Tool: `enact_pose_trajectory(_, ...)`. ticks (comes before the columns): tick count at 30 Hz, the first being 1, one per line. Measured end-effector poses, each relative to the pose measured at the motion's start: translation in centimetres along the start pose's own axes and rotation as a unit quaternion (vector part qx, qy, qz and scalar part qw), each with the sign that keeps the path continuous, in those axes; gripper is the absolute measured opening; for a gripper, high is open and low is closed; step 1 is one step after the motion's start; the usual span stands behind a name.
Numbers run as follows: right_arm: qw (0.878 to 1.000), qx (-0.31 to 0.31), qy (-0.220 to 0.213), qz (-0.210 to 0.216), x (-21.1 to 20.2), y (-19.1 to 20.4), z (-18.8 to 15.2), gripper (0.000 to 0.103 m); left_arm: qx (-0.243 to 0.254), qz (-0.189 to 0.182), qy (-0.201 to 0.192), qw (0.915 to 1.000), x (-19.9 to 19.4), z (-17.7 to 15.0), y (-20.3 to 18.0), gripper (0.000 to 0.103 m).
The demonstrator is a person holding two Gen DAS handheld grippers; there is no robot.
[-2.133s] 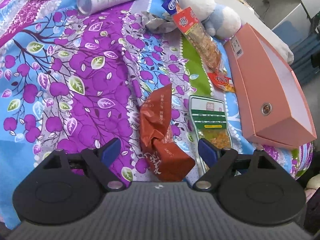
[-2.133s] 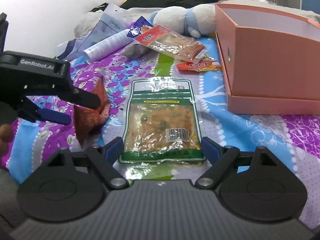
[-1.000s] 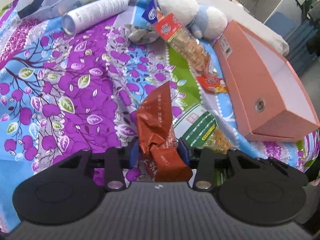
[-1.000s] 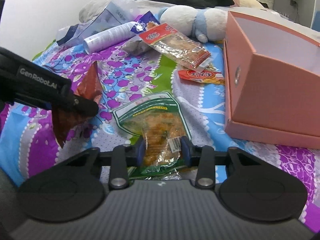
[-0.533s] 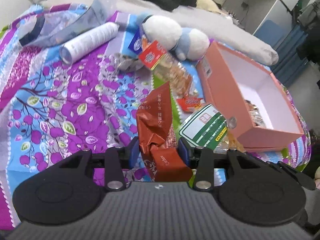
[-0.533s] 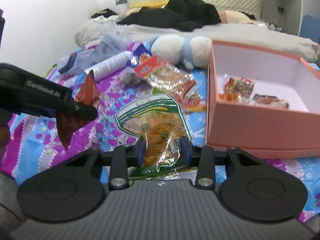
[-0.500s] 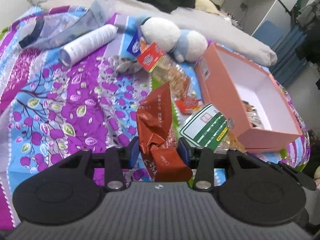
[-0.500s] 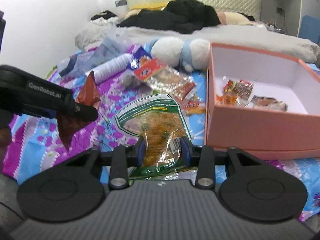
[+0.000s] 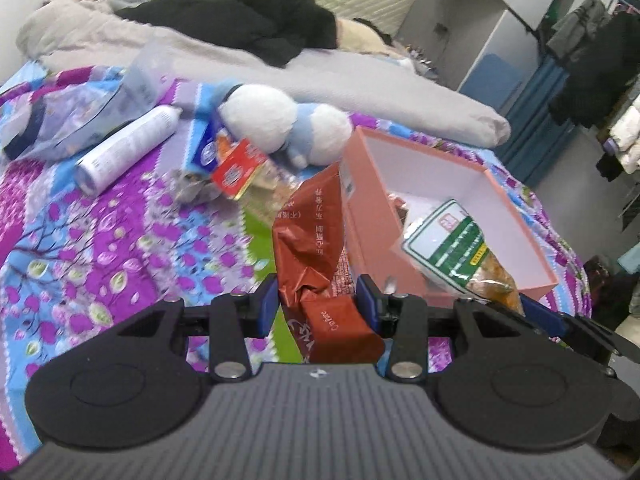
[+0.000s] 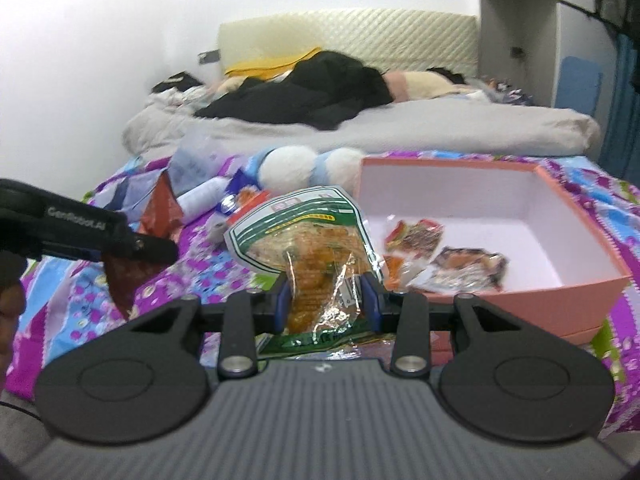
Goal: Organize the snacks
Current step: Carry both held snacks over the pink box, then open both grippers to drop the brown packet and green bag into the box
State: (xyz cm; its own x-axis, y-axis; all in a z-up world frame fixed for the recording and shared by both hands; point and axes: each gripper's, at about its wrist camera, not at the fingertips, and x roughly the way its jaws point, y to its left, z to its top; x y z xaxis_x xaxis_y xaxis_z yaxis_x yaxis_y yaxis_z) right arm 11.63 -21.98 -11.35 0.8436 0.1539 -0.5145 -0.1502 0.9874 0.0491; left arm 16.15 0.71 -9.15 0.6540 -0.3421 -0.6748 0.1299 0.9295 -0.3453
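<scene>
My left gripper (image 9: 318, 306) is shut on a crumpled red-brown snack packet (image 9: 312, 236), held up above the bedspread just left of the open pink box (image 9: 516, 216). My right gripper (image 10: 327, 306) is shut on a clear green-and-white snack bag (image 10: 304, 240) with orange contents, raised beside the box's (image 10: 584, 300) near left corner. That bag (image 9: 452, 240) shows in the left wrist view in front of the box. The left gripper with its packet (image 10: 160, 204) appears at the left of the right wrist view. Several snack packets (image 10: 436, 256) lie inside the box.
On the purple floral bedspread (image 9: 100, 240) lie a white cylinder (image 9: 124, 152), a plush toy (image 9: 280, 120), a red-labelled snack bag (image 9: 238, 168) and a clear plastic bag (image 9: 80, 116). Grey bedding (image 10: 400, 128) and black clothes (image 10: 304, 96) lie behind. A cabinet (image 9: 472, 28) stands at the right.
Both grippers have risen with their packets off the bedspread and tilted up toward level. The inside of the pink box has come into view, and the green bag now hangs in front of it.
</scene>
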Motion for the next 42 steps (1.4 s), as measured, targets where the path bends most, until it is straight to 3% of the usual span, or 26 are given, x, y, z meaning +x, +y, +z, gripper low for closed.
enact_pose_trajectory(12,0.996,0.03,-0.033,-0.078,1.9,-6.2,2.5,0.04,0.041,-0.056,-0.01,0.9975,4.8,5.1,-6.5,0.047)
enact_pose_trajectory(22,0.991,0.058,-0.034,-0.117,4.7,-10.8,4.9,0.04,0.077,-0.07,-0.002,0.9946,9.4,9.2,-12.3,0.047)
enact_pose_trajectory(28,0.989,0.08,-0.009,-0.125,6.0,-13.5,5.7,0.04,0.079,-0.075,0.032,0.9935,13.1,10.5,-14.3,0.047)
enact_pose_trajectory(36,0.987,0.078,0.077,-0.117,11.3,-16.2,4.7,0.041,0.088,-0.044,0.068,0.9928,17.6,11.0,-14.7,0.047)
enact_pose_trajectory(42,0.986,0.091,0.089,-0.107,11.7,-16.8,4.0,0.043,0.088,-0.038,0.076,0.9925,18.3,10.7,-14.7,0.047)
